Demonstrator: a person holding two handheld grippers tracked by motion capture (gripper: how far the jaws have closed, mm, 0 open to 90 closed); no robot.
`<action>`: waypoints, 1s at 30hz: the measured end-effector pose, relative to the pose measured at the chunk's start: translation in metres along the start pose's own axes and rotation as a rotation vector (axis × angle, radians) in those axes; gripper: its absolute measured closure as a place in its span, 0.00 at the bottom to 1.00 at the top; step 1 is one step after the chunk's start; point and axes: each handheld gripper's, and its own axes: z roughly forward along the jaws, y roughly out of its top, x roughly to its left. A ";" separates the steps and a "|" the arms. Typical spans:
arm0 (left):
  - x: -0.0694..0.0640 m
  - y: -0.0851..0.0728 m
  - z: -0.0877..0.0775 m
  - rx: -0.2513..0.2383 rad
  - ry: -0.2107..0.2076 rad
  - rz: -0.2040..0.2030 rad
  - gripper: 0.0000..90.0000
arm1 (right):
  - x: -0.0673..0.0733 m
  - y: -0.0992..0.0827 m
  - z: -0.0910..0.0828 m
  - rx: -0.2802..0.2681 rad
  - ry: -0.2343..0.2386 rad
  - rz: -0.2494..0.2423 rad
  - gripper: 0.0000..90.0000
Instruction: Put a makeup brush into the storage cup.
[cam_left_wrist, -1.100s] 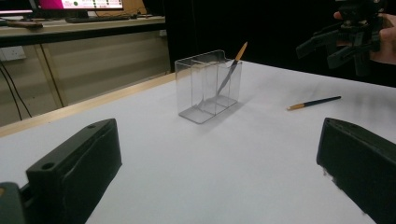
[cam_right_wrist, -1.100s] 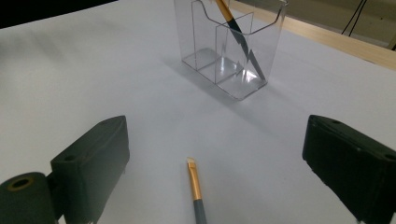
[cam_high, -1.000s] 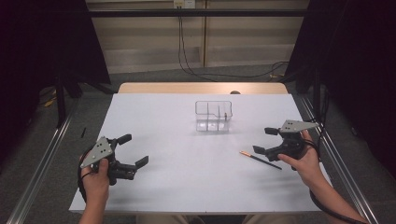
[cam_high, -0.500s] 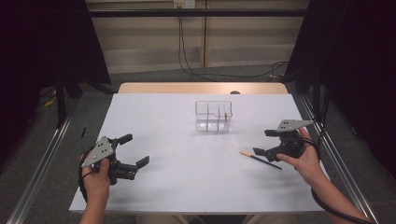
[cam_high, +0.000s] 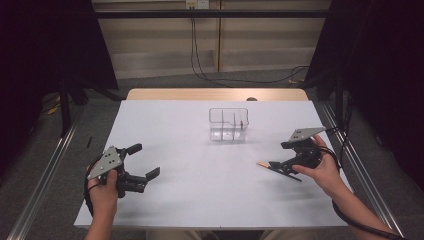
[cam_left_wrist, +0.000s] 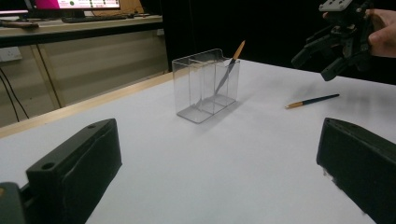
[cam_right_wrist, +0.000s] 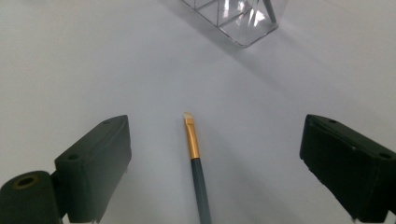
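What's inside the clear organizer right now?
One brush stands tilted in an end compartment of the clear organizer, its tip poking above the rim. The other compartments look empty; nothing is covered.

I see white surface (cam_high: 200, 200), matte, with tan wooden strip along far edge. Clear holder (cam_high: 228, 125) stands on it, right of centre toward far side, split into compartments; one brush (cam_left_wrist: 229, 67) leans inside end compartment, tip up. Second brush (cam_right_wrist: 196, 163) lies flat on surface, near right edge, well apart from holder, gold ferrule and pale tip pointing toward holder, dark handle toward me. Faint shadows beside holder and brush.
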 end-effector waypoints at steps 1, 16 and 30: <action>0.000 0.000 0.000 0.000 0.000 0.001 0.00 | 0.000 0.001 0.001 0.012 0.002 0.000 0.10; 0.001 -0.001 0.000 0.001 -0.003 0.000 0.00 | -0.002 0.012 0.008 0.120 0.018 -0.027 0.11; 0.002 -0.001 0.000 0.002 -0.003 -0.006 0.00 | -0.002 0.019 0.018 0.267 0.034 -0.073 0.16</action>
